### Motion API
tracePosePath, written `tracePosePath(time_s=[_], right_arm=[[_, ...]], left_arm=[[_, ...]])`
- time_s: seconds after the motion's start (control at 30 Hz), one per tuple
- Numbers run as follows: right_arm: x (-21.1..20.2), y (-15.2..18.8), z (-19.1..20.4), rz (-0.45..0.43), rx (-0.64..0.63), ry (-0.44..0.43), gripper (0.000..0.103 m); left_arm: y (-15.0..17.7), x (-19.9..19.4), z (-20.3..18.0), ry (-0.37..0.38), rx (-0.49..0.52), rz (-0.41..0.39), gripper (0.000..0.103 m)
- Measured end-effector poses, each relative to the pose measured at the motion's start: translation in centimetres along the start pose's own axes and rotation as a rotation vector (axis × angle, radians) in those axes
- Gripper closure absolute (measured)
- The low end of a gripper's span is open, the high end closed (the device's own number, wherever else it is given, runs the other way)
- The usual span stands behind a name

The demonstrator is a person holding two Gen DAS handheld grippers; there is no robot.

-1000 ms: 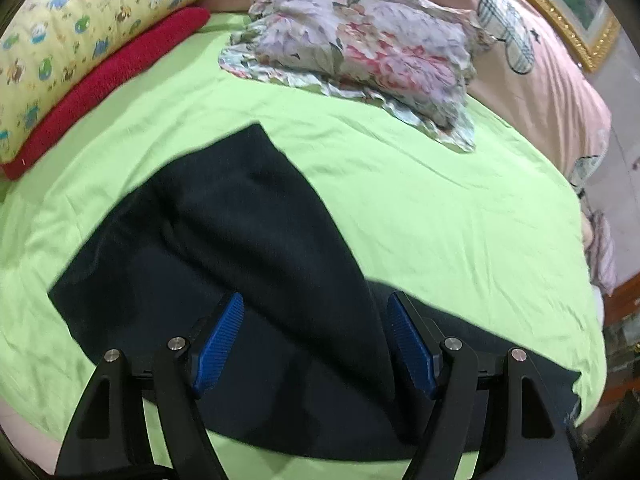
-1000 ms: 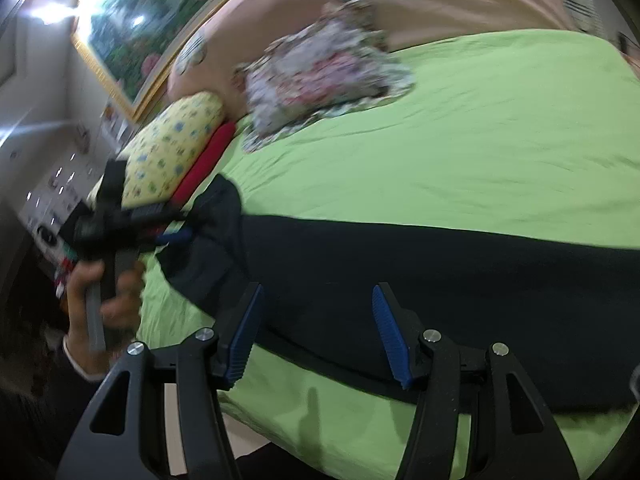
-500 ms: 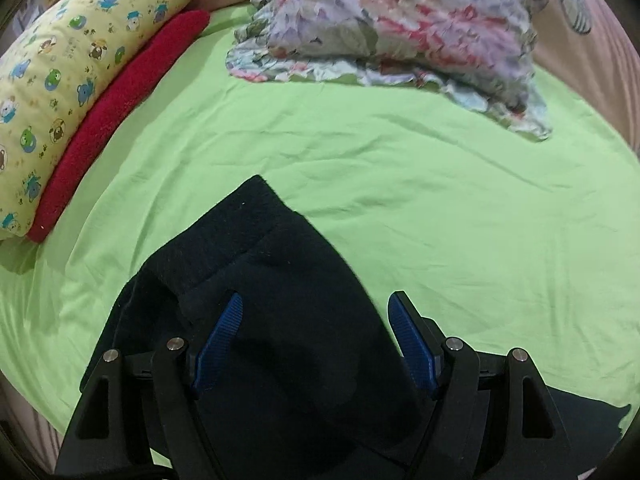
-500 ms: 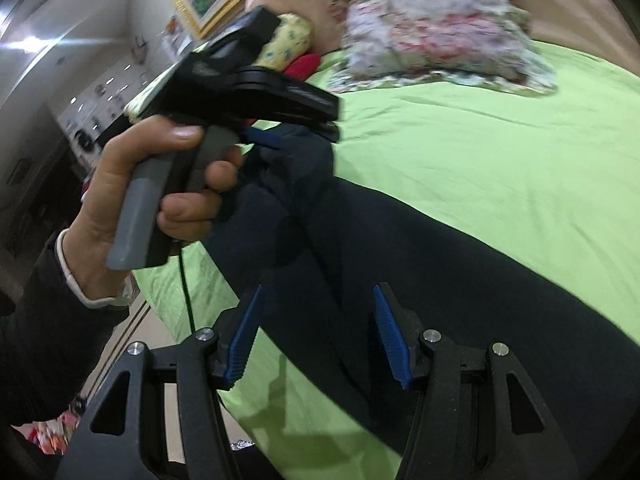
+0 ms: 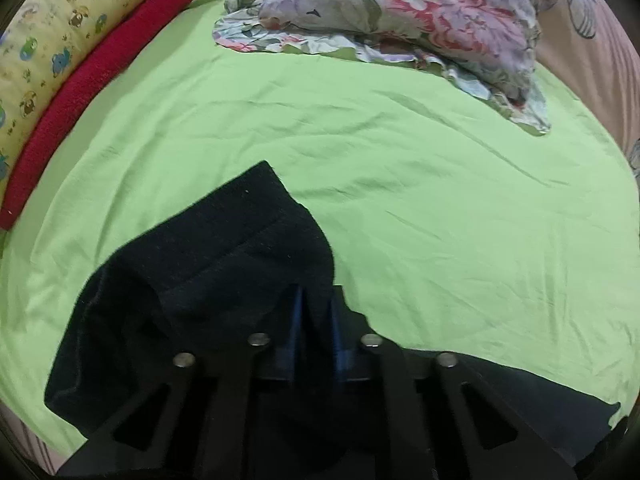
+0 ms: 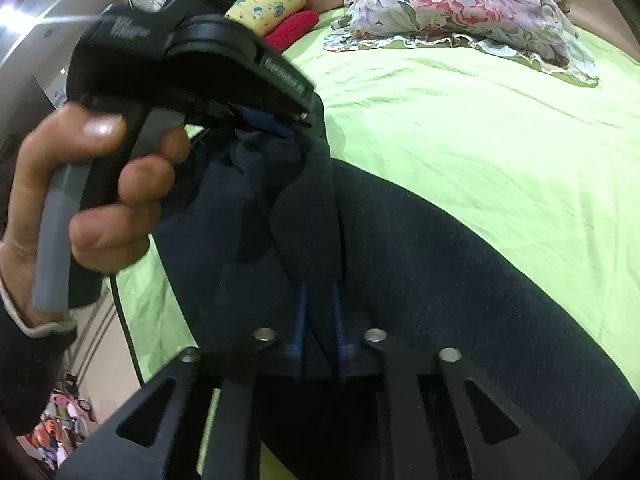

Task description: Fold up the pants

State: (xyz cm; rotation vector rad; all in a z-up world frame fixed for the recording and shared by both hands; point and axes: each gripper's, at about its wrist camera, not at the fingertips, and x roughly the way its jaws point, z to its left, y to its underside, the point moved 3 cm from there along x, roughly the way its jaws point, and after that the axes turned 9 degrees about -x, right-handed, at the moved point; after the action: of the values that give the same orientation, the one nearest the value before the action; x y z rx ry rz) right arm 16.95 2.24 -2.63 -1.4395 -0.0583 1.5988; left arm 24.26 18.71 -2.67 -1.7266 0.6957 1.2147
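Dark navy pants (image 5: 208, 272) lie on a green bed sheet (image 5: 400, 184). My left gripper (image 5: 316, 312) is shut on a fold of the pants near the waist end. It also shows in the right wrist view (image 6: 264, 120), held in a hand and pinching raised cloth. My right gripper (image 6: 320, 312) is shut on the pants (image 6: 460, 280) just beside it, with cloth squeezed between its blue pads. The legs run off to the right.
A floral pillow (image 5: 400, 12) lies at the far side of the bed. A yellow patterned pillow (image 5: 60, 28) and a red roll (image 5: 92, 92) lie at the far left. The bed's near edge and floor clutter (image 6: 60, 432) show lower left.
Both grippers were open above the pants; both have shut on the cloth. The two grippers have come close together at the waist end, and the cloth there is lifted.
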Motion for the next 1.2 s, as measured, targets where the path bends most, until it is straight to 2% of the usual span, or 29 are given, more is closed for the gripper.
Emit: tracePosePath(time_s=[0.17,0.4,0.53,0.67,0.83,1.03,1.07,1.2], right_arm=[[-1.3,-0.2,1.2,-0.034,-0.034,-0.036,0.097],[-3.2,-0.5,4.9,-0.07,-0.118,-0.103,0.097],[-3.1,0.0,7.2,-0.055,-0.193,-0.092,0.097],[-1.7,0.8,7.4,-0.015,-0.201,-0.056,0.097],[-0.8,0.9,8.2,0.007,-0.217,-0.033,0.097],[0.1,1.7,9.7,0.052,-0.266,-0.001,0.097],[0.3,1.8,9.8,0.061,-0.269,0.008,0.095],[0.8,2.0,9.3,0.074,-0.217,-0.014,0.094]], left_arm=[[0.8,-2.5,1.4,0.09,-0.056,-0.073,0.098],[3.4,-7.0,6.0,0.233,-0.171,-0.134,0.098],[5.6,-8.3,9.3,0.32,-0.249,-0.154,0.098],[7.3,-7.4,12.6,0.365,-0.316,-0.145,0.098],[9.0,-6.1,16.0,0.389,-0.39,-0.13,0.097],[10.5,-4.9,18.7,0.385,-0.423,-0.106,0.097],[10.7,-4.7,18.9,0.387,-0.425,-0.1,0.096],[11.7,-4.8,20.2,0.392,-0.438,-0.1,0.092]])
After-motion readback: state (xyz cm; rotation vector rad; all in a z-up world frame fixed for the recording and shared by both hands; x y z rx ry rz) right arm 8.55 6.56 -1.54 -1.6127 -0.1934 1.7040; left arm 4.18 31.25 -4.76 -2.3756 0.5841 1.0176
